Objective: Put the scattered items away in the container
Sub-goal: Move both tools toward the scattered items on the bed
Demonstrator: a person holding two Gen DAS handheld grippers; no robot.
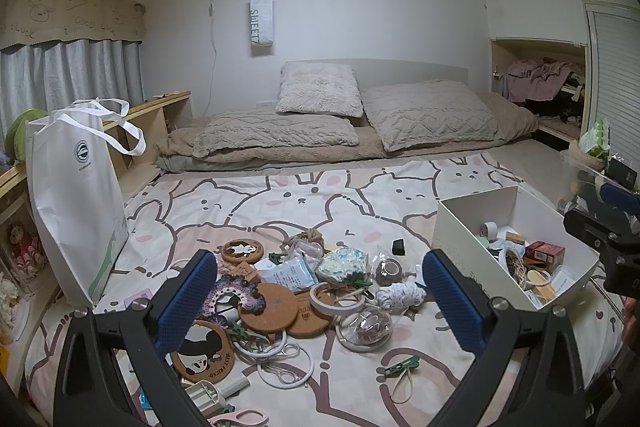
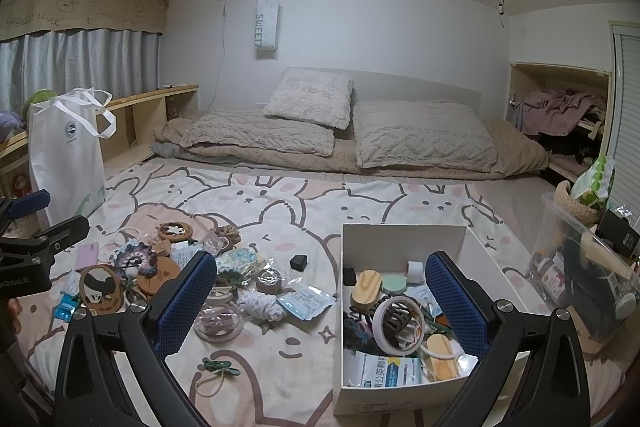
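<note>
Here we look across a bed whose bunny-print sheet [image 1: 248, 195] carries a heap of small clutter. At the far left stands a white tote bag [image 1: 76, 187], upright against the low wooden shelf. To its right, in the left wrist view, our left gripper [image 1: 320, 291] hangs over the heap with its blue fingers [image 1: 188, 299] spread wide apart and nothing between the pads. Under it lie a panda coaster [image 1: 202, 351], two plain cork coasters [image 1: 269, 309], a crocheted purple piece [image 1: 230, 293], a roll of tape [image 1: 338, 303], a ball of white string [image 1: 400, 295] and a clear round lid [image 1: 365, 327]. A green clip [image 1: 402, 366] lies nearer us, apart from the heap, and a small black cube [image 1: 398, 246] sits farther off.

Right of the heap stands the white box [image 2: 404, 233], the container, already part filled. In the right wrist view our right gripper [image 2: 318, 303] hovers at its near left corner, fingers [image 2: 456, 307] likewise wide apart and gripping nothing; the left finger is over the sheet, the right one over the box. Inside we see a large tape ring [image 2: 400, 323], a wooden brush [image 2: 366, 287], a pale green round disc [image 2: 394, 283] and a printed packet [image 2: 386, 369]. At the far right stands a clear plastic bin [image 2: 580, 259].
</note>
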